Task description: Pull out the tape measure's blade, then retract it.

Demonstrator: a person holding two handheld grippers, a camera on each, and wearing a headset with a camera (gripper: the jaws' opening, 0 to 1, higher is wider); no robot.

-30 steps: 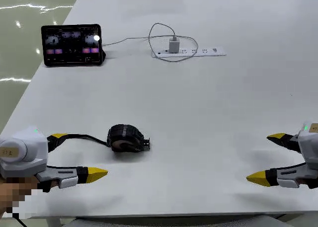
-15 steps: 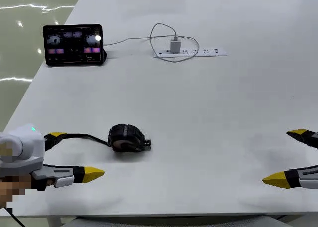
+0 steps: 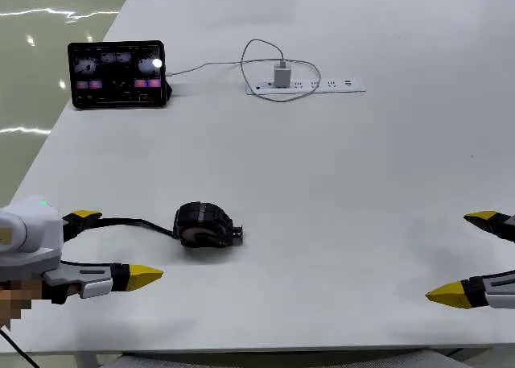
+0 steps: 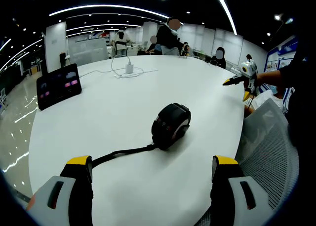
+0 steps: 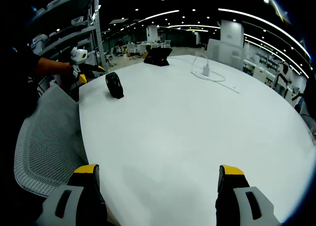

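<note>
A black tape measure (image 3: 204,225) lies on the white table (image 3: 338,167), its black strap trailing left toward my left gripper (image 3: 115,246). That gripper stands open at the near left edge, a short way from the case, nothing between its yellow tips. In the left gripper view the tape measure (image 4: 171,125) sits ahead of the jaws, with the strap (image 4: 123,153) running toward the left jaw. My right gripper (image 3: 467,255) is open at the near right edge, far from the case. The right gripper view shows the tape measure (image 5: 114,84) far off at the left. No blade is pulled out.
A tablet (image 3: 118,73) stands at the back left. A white power strip (image 3: 306,84) with a charger and looped cable lies at the back middle. A mesh chair (image 5: 47,147) sits below the near table edge. People stand in the background beyond the table.
Both grippers have drawn outward: the left a little to the left, the right further right toward the frame edge. The tape measure has stayed put.
</note>
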